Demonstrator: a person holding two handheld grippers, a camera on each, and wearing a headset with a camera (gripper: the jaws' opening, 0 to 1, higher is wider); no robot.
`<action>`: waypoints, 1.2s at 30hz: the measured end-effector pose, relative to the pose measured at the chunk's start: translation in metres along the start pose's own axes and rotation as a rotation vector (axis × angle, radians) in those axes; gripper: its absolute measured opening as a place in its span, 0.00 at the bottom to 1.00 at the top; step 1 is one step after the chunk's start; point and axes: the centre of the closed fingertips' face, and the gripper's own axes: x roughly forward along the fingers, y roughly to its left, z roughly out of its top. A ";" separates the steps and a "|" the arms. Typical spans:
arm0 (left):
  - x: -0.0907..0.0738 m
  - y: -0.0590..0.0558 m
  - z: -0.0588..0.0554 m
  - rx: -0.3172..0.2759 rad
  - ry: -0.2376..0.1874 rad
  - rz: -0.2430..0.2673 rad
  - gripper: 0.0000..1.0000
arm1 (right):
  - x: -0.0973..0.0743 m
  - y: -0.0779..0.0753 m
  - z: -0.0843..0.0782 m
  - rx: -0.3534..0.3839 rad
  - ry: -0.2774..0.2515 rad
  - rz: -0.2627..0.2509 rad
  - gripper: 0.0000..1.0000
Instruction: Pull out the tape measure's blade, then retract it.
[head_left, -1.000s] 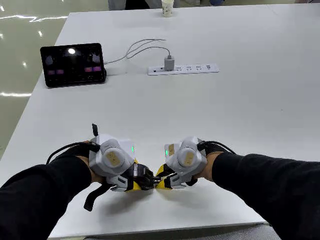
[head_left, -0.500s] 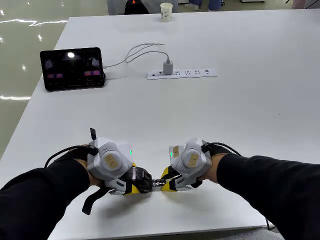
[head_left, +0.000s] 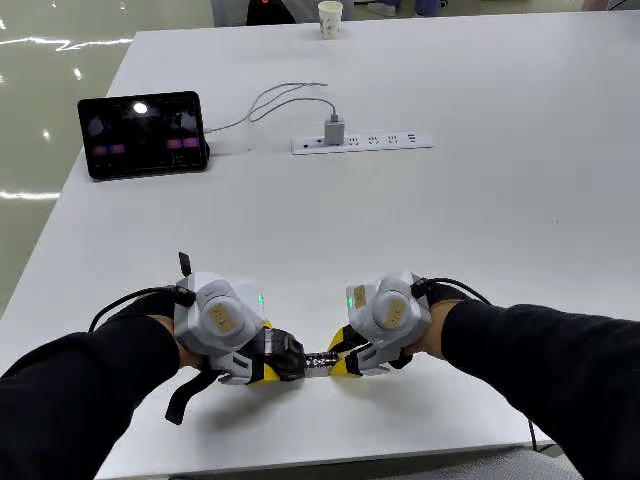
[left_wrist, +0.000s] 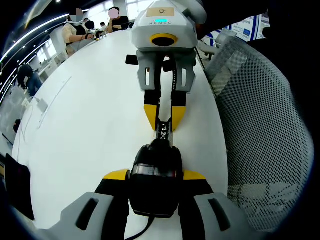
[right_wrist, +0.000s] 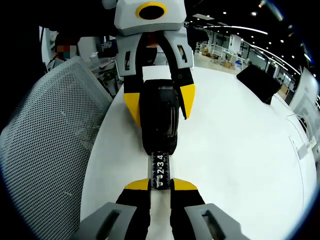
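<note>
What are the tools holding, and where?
The left tool grips the tape measure's case by its sides; the right tool pinches the blade near its tip.

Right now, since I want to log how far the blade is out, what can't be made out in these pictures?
Hook of the blade: right gripper view, pinched out of sight between the right gripper's jaws.
Numbers on the blade: head view, too small to read.
Flanks of the case: left gripper view, covered by the left gripper's jaws.
Screen of the tablet: head view, too small and glary.
</note>
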 end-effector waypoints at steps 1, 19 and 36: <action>0.000 0.000 0.000 0.000 0.001 0.000 0.32 | 0.000 0.000 0.000 0.002 0.000 0.001 0.11; 0.000 0.000 0.000 -0.003 0.007 0.004 0.32 | -0.007 0.002 -0.009 -0.005 0.002 -0.001 0.11; 0.000 0.000 0.000 -0.009 0.008 0.006 0.32 | -0.015 0.000 -0.020 -0.003 0.014 -0.001 0.11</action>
